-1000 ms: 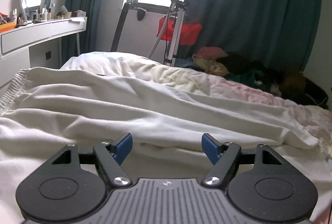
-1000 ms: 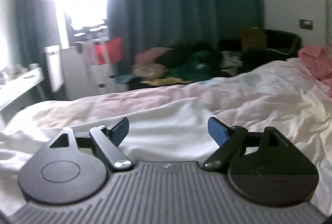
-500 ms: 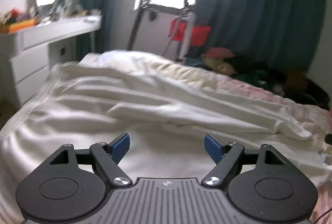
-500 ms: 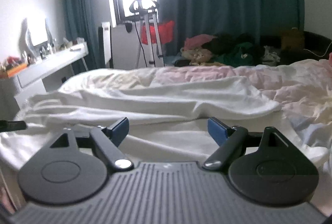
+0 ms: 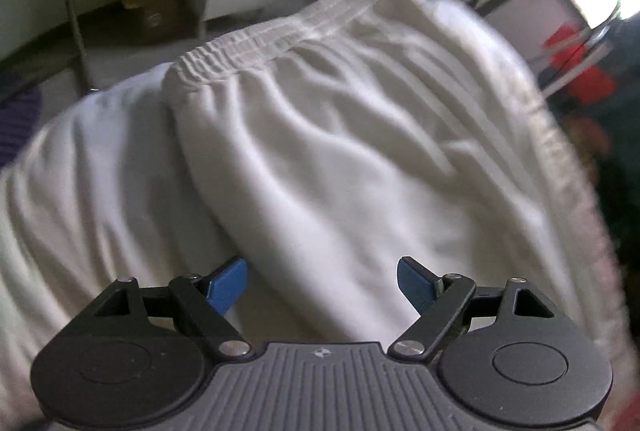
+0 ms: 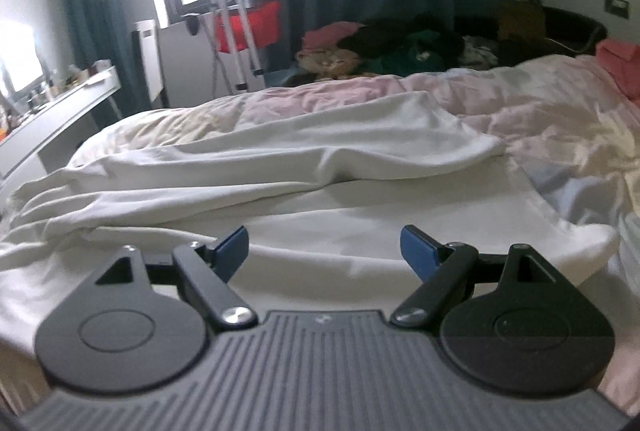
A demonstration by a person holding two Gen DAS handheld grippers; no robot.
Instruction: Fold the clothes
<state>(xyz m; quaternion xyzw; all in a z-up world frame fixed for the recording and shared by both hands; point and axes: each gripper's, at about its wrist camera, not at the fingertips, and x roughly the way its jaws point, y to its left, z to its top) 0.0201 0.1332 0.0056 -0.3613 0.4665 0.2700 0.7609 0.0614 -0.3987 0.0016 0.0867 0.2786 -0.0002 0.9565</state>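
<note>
Left gripper (image 5: 322,281) wide open, empty, over white trousers (image 5: 340,135) near the gathered waistband (image 5: 276,39). Right gripper (image 6: 324,251) likewise spread and empty above the same white garment, spread on the bed (image 6: 560,119).

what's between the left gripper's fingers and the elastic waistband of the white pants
Only the pants' own wrinkled white fabric, seen in the left wrist view. It runs from the open left gripper up to the gathered waistband; nothing else lies on it.
</note>
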